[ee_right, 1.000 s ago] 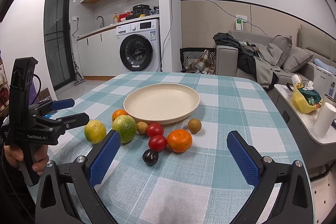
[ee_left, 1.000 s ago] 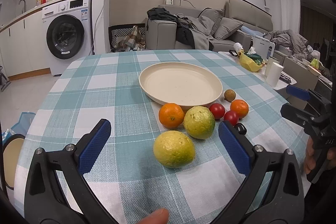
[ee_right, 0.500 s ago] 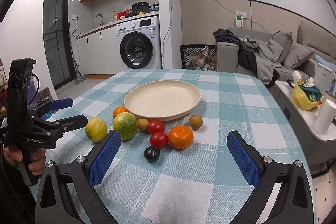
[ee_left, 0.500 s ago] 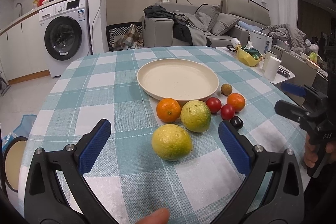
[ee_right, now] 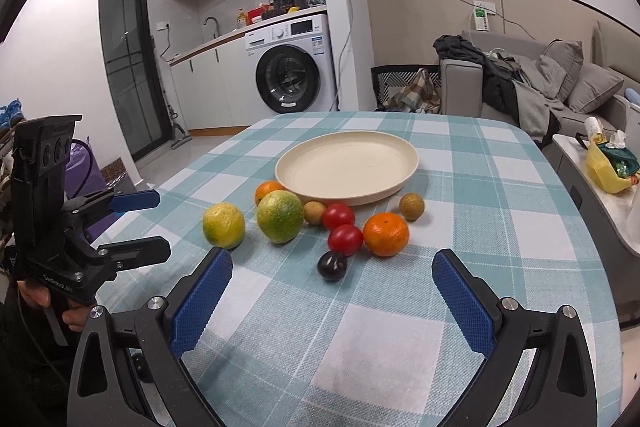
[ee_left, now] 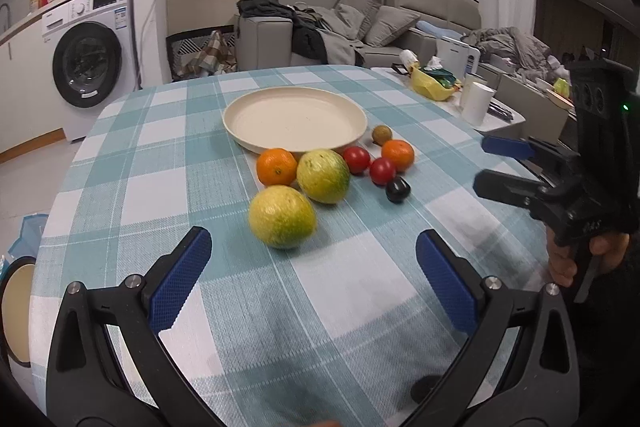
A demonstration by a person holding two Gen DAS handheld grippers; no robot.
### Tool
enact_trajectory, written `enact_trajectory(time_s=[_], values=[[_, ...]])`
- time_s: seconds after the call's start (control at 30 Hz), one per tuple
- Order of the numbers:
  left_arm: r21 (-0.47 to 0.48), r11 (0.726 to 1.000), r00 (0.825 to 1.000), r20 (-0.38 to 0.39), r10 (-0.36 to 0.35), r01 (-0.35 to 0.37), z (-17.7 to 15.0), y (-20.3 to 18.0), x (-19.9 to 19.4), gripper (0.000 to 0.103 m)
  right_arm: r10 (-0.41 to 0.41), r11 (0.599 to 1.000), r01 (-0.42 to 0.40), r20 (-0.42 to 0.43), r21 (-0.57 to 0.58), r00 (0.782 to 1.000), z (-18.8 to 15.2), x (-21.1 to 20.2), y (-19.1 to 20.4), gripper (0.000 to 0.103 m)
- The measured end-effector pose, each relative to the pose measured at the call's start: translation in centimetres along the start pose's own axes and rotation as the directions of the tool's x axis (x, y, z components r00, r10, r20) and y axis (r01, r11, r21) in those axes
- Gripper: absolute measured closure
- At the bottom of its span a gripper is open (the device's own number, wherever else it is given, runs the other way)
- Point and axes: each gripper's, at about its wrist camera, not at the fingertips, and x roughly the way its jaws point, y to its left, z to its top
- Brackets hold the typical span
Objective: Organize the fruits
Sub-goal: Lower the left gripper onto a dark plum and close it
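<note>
A round cream plate is seen bare on the table with the blue-and-white checked cloth, and all the fruit is still lying on the cloth just in front of it, so the sorting has not been started. Compared with a second ago, the left gripper has been pulled back a little: the yellow-green lemon-like fruit, which was between the blue finger pads before, is now seen past their tips, and no fruit has been touched or moved. The right gripper has been brought a little closer to the small dark plum, which is lying just past its tips. The fingers of both grippers are spread wide and nothing is held in either one. Behind the lemon-like fruit, a bigger green-and-yellow round fruit and a small orange are found side by side, the orange right at the plate's rim. Two red tomatoes, a second orange and two small brown round fruits are bunched near the plum. The first pick is probably being lined up, with the plum and the lemon-like fruit being closest. Because the fruits are round, a roll could be caused by a bump.
</note>
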Motion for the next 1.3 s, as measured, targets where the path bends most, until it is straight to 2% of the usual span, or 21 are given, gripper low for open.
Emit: enact_trajectory(time_s=[0.13,0.27,0.37,0.47,0.6,0.63,0.87,1.03,1.1,1.23,1.3], values=[[0.05,0.995,0.996,-0.026,-0.087,0.088,-1.4,-0.9,-0.9,0.001,0.02,1.0,-0.02,-0.012,-0.018,1.0,-0.3,-0.2,0.6,0.0],[0.126,0.985,0.993,-0.05,-0.11,0.115,-2.7,-2.1,-1.5,0.001,0.032,0.999,-0.033,-0.027,-0.034,0.999,-0.6,-0.2,1.0,0.002],[0.147,0.978,0.987,-0.071,-0.141,0.15,-3.3,-2.6,-1.7,0.003,0.042,0.998,-0.044,-0.046,-0.045,0.998,-0.8,-0.1,1.2,0.005],[0.175,0.966,0.98,-0.1,-0.175,0.19,-3.8,-3.2,-1.8,0.009,0.055,0.997,-0.059,-0.064,-0.054,0.996,-1.2,-0.3,1.5,0.012],[0.21,0.946,0.964,-0.156,-0.216,0.247,-4.7,-4.0,-1.6,0.019,0.063,0.996,-0.069,-0.095,-0.062,0.993,-1.8,-0.5,1.6,0.021],[0.218,0.94,0.959,-0.173,-0.226,0.261,-4.9,-4.1,-1.5,0.024,0.064,0.995,-0.071,-0.099,-0.063,0.993,-2.0,-0.6,1.6,0.021],[0.248,0.909,0.929,-0.25,-0.273,0.334,-6.1,-4.7,-0.9,0.039,0.063,0.996,-0.069,-0.103,-0.06,0.993,-2.2,-0.9,1.3,0.021],[0.254,0.895,0.91,-0.297,-0.289,0.367,-6.8,-4.9,-0.6,0.06,0.064,0.996,-0.071,-0.106,-0.061,0.992,-2.2,-0.9,1.4,0.021],[0.258,0.89,0.907,-0.302,-0.294,0.375,-7.0,-4.9,-0.7,0.064,0.064,0.996,-0.07,-0.108,-0.061,0.992,-2.2,-0.8,1.4,0.021],[0.241,0.88,0.891,-0.313,-0.329,0.41,-6.9,-4.7,-0.9,0.08,0.063,0.996,-0.07,-0.106,-0.063,0.992,-2.2,-0.8,1.4,0.021],[0.234,0.879,0.889,-0.311,-0.336,0.415,-6.8,-4.6,-0.9,0.08,0.063,0.996,-0.069,-0.105,-0.057,0.993,-2.2,-0.7,1.4,0.021]])
